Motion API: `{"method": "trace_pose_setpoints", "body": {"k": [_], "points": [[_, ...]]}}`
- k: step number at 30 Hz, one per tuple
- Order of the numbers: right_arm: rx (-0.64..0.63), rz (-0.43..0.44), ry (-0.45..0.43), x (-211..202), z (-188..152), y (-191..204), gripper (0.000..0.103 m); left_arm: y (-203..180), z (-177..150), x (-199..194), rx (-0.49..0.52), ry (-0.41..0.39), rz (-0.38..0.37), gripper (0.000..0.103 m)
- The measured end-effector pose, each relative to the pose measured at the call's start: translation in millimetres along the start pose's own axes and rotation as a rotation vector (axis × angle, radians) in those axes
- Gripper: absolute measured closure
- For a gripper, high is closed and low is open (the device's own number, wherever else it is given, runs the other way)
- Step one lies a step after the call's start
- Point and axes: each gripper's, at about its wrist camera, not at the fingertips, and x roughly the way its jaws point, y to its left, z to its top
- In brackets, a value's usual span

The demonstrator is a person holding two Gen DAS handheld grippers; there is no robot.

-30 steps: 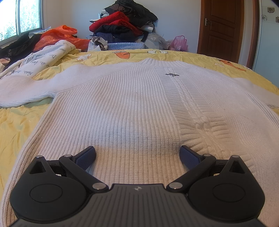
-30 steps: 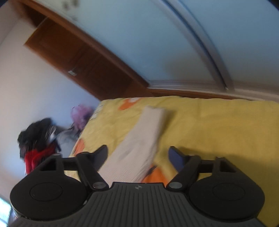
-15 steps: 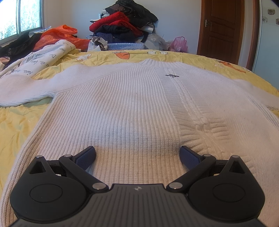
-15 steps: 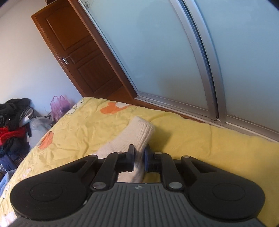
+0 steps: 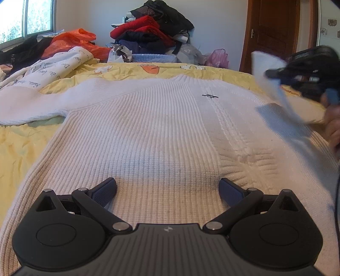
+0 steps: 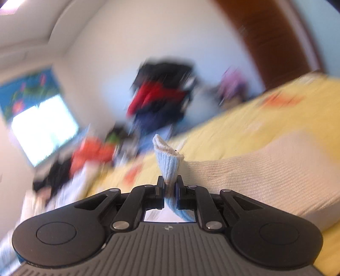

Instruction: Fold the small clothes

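Observation:
A white knit sweater [image 5: 148, 127] lies flat on the yellow bed sheet [image 5: 19, 148], its left sleeve [image 5: 27, 102] stretched out. My left gripper [image 5: 167, 191] is open and empty, low over the sweater's hem. My right gripper [image 6: 169, 186] is shut on the cuff [image 6: 167, 157] of the sweater's right sleeve [image 6: 265, 169] and holds it lifted. In the left wrist view the right gripper [image 5: 274, 74] is at the right edge, with the raised sleeve [image 5: 282, 93] hanging from it above the sweater's body. The right wrist view is blurred by motion.
A heap of red, black and blue clothes [image 5: 153, 34] stands behind the bed. Orange fabric [image 5: 72, 42] and a printed white quilt [image 5: 53, 65] lie at the back left. A brown door [image 5: 272, 34] is at the back right, a window [image 5: 25, 19] at the left.
My right gripper closed on the sleeve cuff, lifted it and swung it in over the sweater; it now shows in the left wrist view. My left gripper has barely moved.

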Motion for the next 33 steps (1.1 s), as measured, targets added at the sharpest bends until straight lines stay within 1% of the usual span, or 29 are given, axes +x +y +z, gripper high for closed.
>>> {"method": "trace_pose_setpoints", "body": {"k": [2,4,5,6,7,8,9,11,12,14,15,16,17,18,19,20,21,23,24,25,26,27,29,31,32,33], "points": [[-0.023,0.0,0.1,35,-33,20,0.089,1,0,0,-0.001,-0.001,-0.003,0.0],[-0.067,-0.028,0.177,58,-57,34,0.086,3,-1,-1,-0.005,-0.003,-0.007,0.0],[-0.113,-0.059,0.204,57,-68,47,0.076,4,-1,-1,-0.008,-0.005,-0.011,0.0],[-0.146,-0.077,0.207,50,-76,60,0.067,5,-1,-1,-0.014,-0.007,-0.014,0.0],[-0.147,-0.059,0.201,46,-74,59,0.061,6,-1,-1,-0.019,-0.009,-0.018,0.0],[-0.126,-0.036,0.189,34,-73,60,0.047,6,-1,-1,-0.025,-0.012,-0.021,0.0],[-0.106,-0.006,0.169,20,-71,56,0.043,7,-1,-1,-0.031,-0.014,-0.024,0.0],[-0.093,0.044,0.116,-16,-75,47,0.043,9,-1,-2,-0.043,-0.02,-0.032,0.0],[-0.101,0.047,0.096,-32,-75,41,0.041,11,-1,-2,-0.053,-0.025,-0.04,0.0],[-0.118,0.014,0.078,-51,-78,22,0.036,16,-1,-4,-0.082,-0.035,-0.059,0.0],[-0.107,0.002,0.083,-56,-81,13,0.034,17,2,-4,-0.097,-0.035,-0.06,0.0],[-0.062,-0.001,0.103,-58,-84,-1,0.033,17,6,-5,-0.111,-0.037,-0.053,0.0],[0.032,0.0,0.131,-55,-86,-13,0.034,15,12,-5,-0.119,-0.038,-0.043,0.0],[0.116,0.023,0.129,-55,-84,-22,0.032,13,21,-5,-0.13,-0.04,-0.045,0.0],[0.146,0.051,0.113,-56,-82,-27,0.027,11,33,-3,-0.145,-0.036,-0.069,0.0],[0.167,0.085,0.11,-53,-83,-31,0.02,10,46,1,-0.171,-0.02,-0.114,0.0],[0.171,0.109,0.108,-50,-84,-33,0.017,10,57,6,-0.205,-0.001,-0.166,0.0],[0.17,0.148,0.103,-51,-85,-35,0.014,11,80,24,-0.307,0.047,-0.311,0.0],[0.177,0.17,0.101,-52,-85,-37,0.011,11,89,36,-0.365,0.076,-0.406,0.0],[0.189,0.191,0.098,-53,-85,-39,0.011,10,96,49,-0.42,0.1,-0.485,0.0],[0.206,0.208,0.095,-56,-84,-43,0.011,10,101,61,-0.459,0.118,-0.524,0.0],[0.222,0.223,0.093,-57,-83,-45,0.011,7,103,74,-0.495,0.139,-0.536,0.0],[0.24,0.24,0.091,-58,-82,-47,0.011,1,104,99,-0.546,0.191,-0.488,0.0],[0.239,0.243,0.093,-59,-81,-47,0.011,-4,99,117,-0.574,0.24,-0.433,0.013],[0.236,0.242,0.094,-59,-81,-46,0.011,-6,98,120,-0.563,0.232,-0.421,0.016],[0.232,0.24,0.094,-59,-81,-45,0.011,-9,99,117,-0.542,0.215,-0.413,0.018]]}}
